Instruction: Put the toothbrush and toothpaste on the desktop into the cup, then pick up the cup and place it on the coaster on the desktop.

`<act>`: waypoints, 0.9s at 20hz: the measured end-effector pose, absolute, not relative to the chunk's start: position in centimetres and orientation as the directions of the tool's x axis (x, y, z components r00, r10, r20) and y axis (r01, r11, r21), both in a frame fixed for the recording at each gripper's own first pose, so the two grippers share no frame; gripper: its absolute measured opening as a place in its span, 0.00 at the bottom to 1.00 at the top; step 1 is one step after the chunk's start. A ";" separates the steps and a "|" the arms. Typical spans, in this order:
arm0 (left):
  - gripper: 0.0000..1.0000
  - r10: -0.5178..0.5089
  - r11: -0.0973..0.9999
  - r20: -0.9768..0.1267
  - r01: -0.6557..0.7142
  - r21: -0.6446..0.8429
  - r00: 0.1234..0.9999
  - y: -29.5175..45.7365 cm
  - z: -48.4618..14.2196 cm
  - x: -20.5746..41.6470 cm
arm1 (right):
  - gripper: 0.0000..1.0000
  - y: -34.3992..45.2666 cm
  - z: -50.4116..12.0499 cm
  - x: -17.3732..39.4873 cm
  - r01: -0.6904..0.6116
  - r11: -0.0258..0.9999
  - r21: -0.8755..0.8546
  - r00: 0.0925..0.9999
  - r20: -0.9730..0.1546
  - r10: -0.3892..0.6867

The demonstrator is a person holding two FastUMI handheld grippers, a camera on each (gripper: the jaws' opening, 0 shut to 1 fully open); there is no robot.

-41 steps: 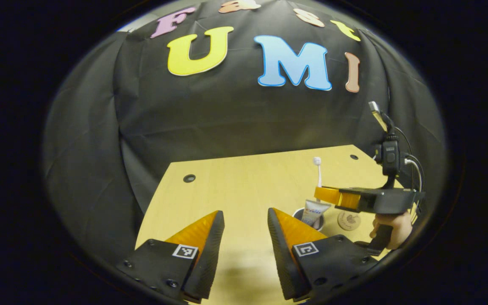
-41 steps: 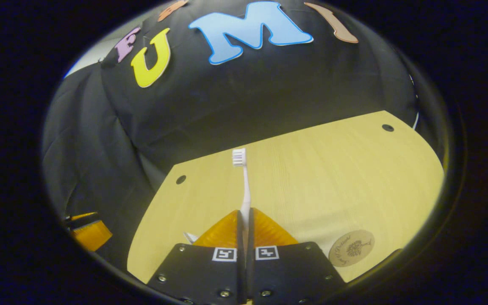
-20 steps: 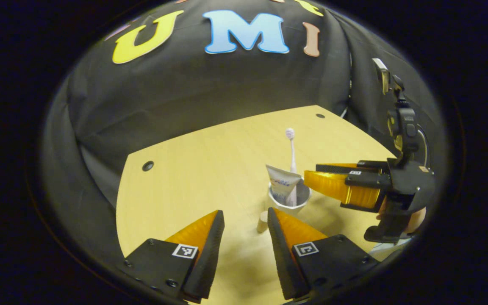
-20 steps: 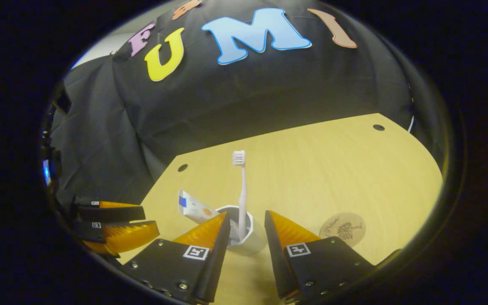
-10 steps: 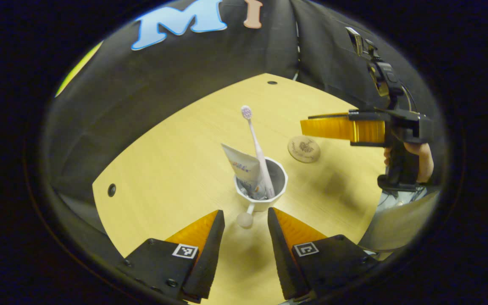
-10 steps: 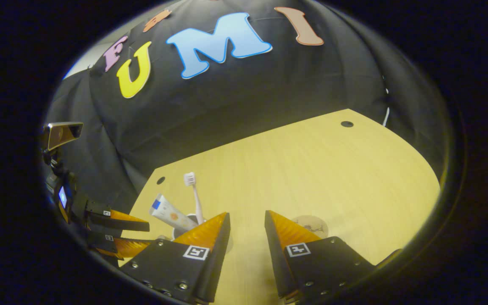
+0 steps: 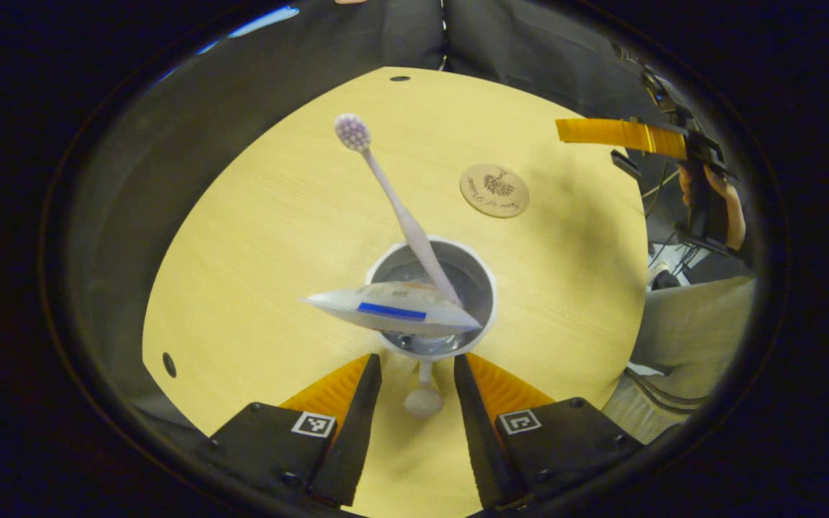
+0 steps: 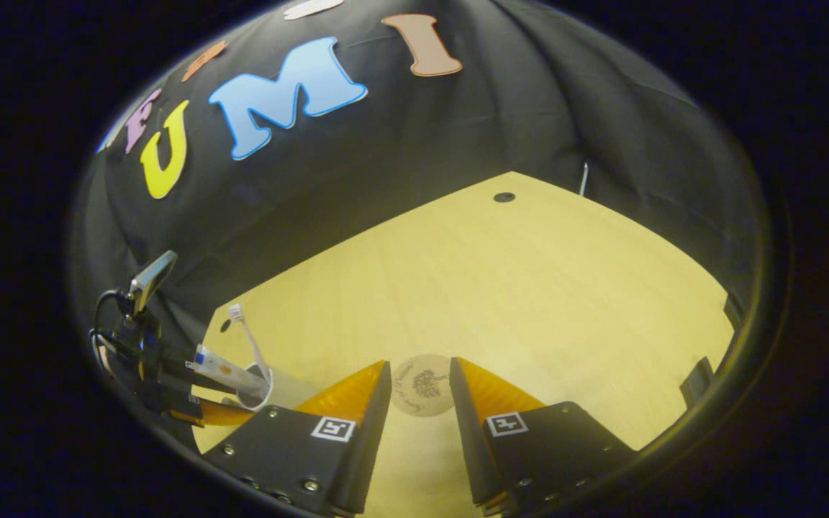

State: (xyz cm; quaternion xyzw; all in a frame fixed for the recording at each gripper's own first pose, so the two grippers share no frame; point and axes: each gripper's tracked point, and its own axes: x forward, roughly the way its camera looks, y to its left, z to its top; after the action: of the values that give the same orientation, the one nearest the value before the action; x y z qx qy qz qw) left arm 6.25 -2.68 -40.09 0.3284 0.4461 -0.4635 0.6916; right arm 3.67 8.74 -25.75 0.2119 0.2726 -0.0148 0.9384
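A white cup (image 7: 483, 316) stands on the wooden desktop (image 7: 256, 237), seen from above, with a pink toothbrush (image 7: 393, 198) and a toothpaste tube (image 7: 393, 308) leaning out of it. Its ball-ended handle (image 7: 423, 399) lies between the fingers of my open left gripper (image 7: 414, 381), with a gap on both sides. The round wooden coaster (image 7: 494, 190) lies beyond the cup. My right gripper (image 8: 418, 374) is open and empty above the coaster (image 8: 422, 385). At the left of the right gripper view are the cup (image 8: 278, 394), the toothbrush (image 8: 245, 338) and the left gripper (image 8: 209, 401).
A hand (image 7: 709, 191) holds the right gripper (image 7: 587, 142) past the desktop's right edge. A person's trouser leg (image 7: 688, 338) is below it. Small dark holes (image 7: 399, 78) mark the desktop corners. Black cloth surrounds the desk on the far sides.
The right gripper let go of the toothbrush in the cup, opened and drew back to the right. The left gripper came over the cup, tipped down, and now straddles its handle.
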 end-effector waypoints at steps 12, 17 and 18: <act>0.31 -0.291 0.281 -0.950 0.959 0.025 0.110 -3.1 -42.2 5.2 | 0.52 3.3 -28.2 0.5 0.283 0.875 0.393 0.807 -0.590 0.004; 0.28 -0.304 0.291 -0.946 0.956 0.022 0.114 -4.7 -41.7 4.8 | 0.52 3.0 -28.3 0.5 0.295 0.867 0.401 0.804 -0.595 0.001; 0.27 -0.307 0.283 -0.944 0.958 0.031 0.122 -5.1 -41.3 4.8 | 0.52 2.9 -28.3 0.6 0.296 0.866 0.403 0.804 -0.594 0.001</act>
State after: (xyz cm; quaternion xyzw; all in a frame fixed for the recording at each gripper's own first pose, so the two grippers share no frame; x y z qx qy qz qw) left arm 4.80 -5.13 -41.34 0.3571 0.4565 -0.4804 0.6583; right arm 0.56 2.89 -28.26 0.2464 0.3022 -0.0804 0.9173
